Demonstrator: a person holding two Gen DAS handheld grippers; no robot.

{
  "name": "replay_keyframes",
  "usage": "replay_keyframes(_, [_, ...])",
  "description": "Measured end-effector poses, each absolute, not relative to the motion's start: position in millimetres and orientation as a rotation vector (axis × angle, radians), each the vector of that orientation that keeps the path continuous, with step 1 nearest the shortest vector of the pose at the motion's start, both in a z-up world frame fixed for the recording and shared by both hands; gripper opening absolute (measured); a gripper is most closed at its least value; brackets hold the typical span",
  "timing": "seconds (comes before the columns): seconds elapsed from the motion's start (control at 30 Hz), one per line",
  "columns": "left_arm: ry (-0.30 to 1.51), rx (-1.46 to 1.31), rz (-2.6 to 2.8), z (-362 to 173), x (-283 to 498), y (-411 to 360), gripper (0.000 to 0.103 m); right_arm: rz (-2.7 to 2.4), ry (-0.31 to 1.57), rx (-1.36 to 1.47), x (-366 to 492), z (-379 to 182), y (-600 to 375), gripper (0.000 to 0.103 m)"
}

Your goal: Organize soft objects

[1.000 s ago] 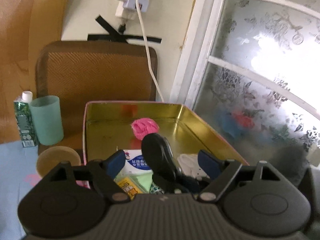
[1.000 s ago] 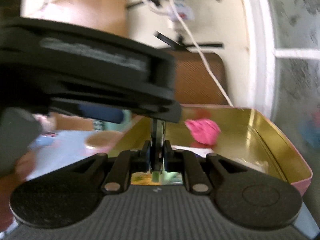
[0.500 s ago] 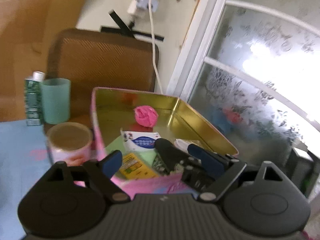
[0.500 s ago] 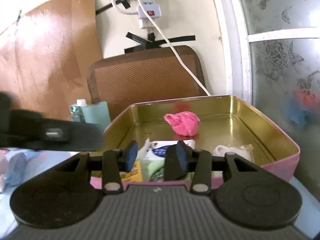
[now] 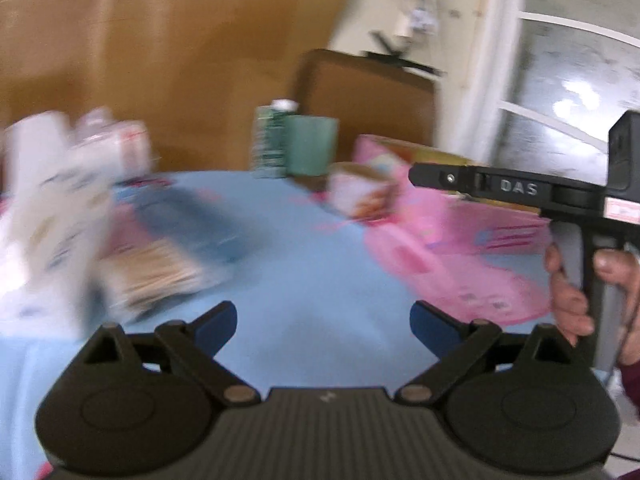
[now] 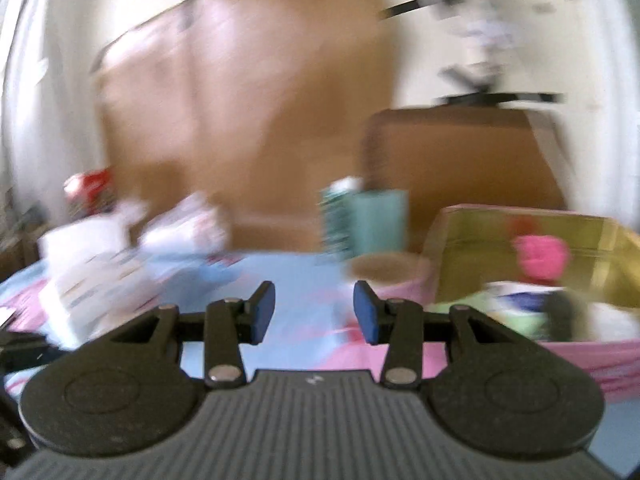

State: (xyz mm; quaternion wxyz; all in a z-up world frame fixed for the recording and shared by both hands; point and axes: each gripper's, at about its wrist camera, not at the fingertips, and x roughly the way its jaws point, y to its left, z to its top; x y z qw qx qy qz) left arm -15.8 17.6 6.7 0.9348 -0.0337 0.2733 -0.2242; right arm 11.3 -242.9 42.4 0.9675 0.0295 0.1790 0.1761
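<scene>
Both views are blurred by motion. My left gripper (image 5: 323, 322) is open and empty above the light blue tablecloth (image 5: 312, 264). My right gripper (image 6: 314, 312) is open and empty, left of the pink tin box (image 6: 600, 352). The tin holds a pink soft ball (image 6: 542, 254), a black object (image 6: 560, 314) and packets. In the left wrist view the tin (image 5: 416, 160) is far right, with the right gripper's body (image 5: 520, 192) in front of it. Blurred soft packs (image 5: 160, 272) lie at the left on the table.
A green cup (image 5: 312, 144) and a small green carton (image 5: 268, 140) stand at the back. A round pink tub (image 5: 360, 192) sits beside the tin. White packages (image 5: 52, 216) are piled at the left. A brown chair back (image 6: 464, 160) stands behind the table.
Both grippers have swung left, away from the tin. The left gripper let go of the black object, which now lies in the tin. The right gripper has opened wider.
</scene>
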Motion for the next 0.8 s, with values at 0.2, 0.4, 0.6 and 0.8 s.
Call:
replay_keyframes(0.2, [0.580, -0.192, -0.370, -5.6, -3.7, 59.2, 0.097, 0.542, 0.500, 0.000, 50.2, 32.2, -170.7, 0.053])
replay_keyframes(0.4, [0.554, -0.241, -0.391, -6.5, -1.9, 64.9, 0.097, 0.565, 0.562, -0.031, 95.8, 30.9, -117.1, 0.075])
replay_keyframes(0.6, [0.566, -0.213, -0.393, -8.7, -7.7, 61.2, 0.098, 0.572, 0.676, -0.055, 122.4, 12.8, -81.7, 0.072])
replay_keyframes(0.8, [0.598, -0.232, -0.385, -10.5, -0.1, 62.2, 0.099, 0.504, 0.734, 0.030, 132.6, -3.6, -101.0, 0.058])
